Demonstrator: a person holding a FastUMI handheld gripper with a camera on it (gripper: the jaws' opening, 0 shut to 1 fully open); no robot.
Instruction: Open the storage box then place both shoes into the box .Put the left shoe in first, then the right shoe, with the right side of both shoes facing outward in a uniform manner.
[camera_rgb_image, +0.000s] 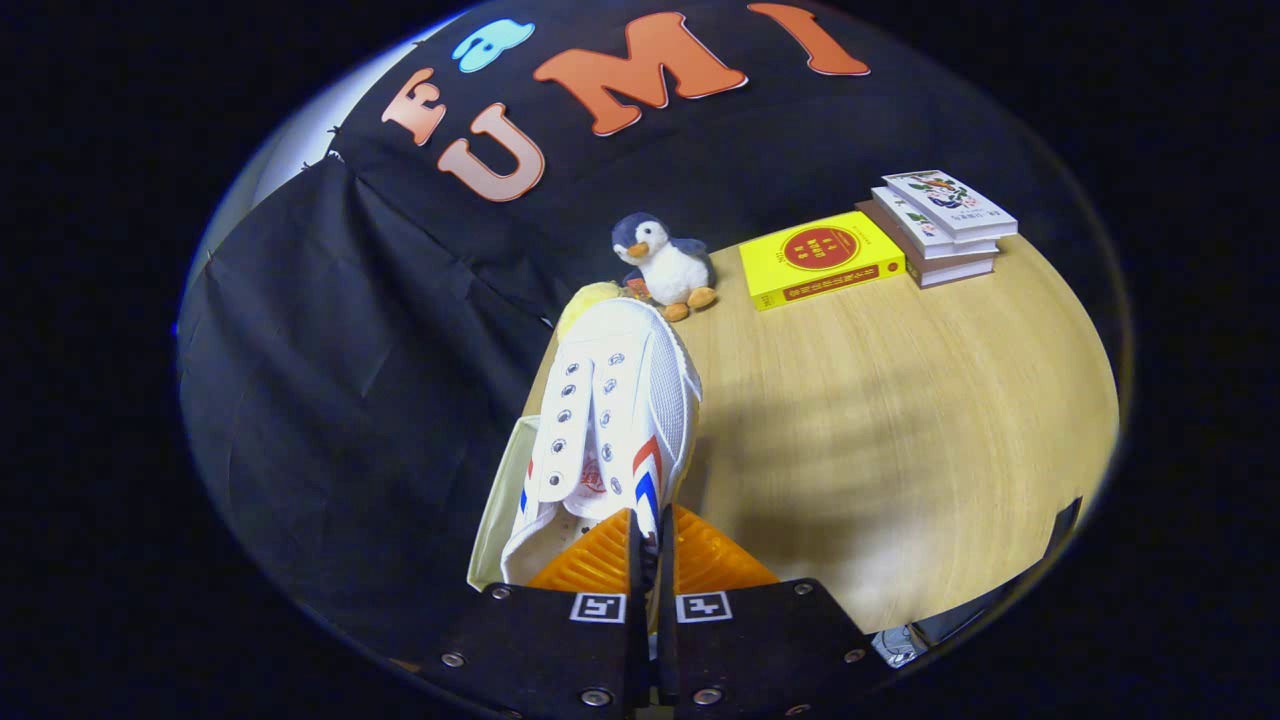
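While the gripper (652, 545) sits at the bottom centre of the frame, its two fingers are drawn nearly together, pinching the side wall of a white shoe (615, 420) near the heel opening. That shoe runs up the middle of the frame away from the fingers, toe pointing toward the far side, with red and blue stripes on its side and rows of empty eyelets along the top. Just to its left, lower down, a pale edge of the storage box (497, 510) shows beside and under the shoe; whether the shoe rests in it I cannot tell.

Beyond the toe sits a plush penguin (663, 263), with a yellowish soft thing (585, 300) just left of it, partly hidden by the shoe. Right of the penguin lies a yellow book (820, 258), and touching its right end is a stack of books (940, 225) in the upper right.

All of it stands on a light wooden table (900, 420), which carries soft shadows. Black cloth (330, 380) hangs behind and to the left.
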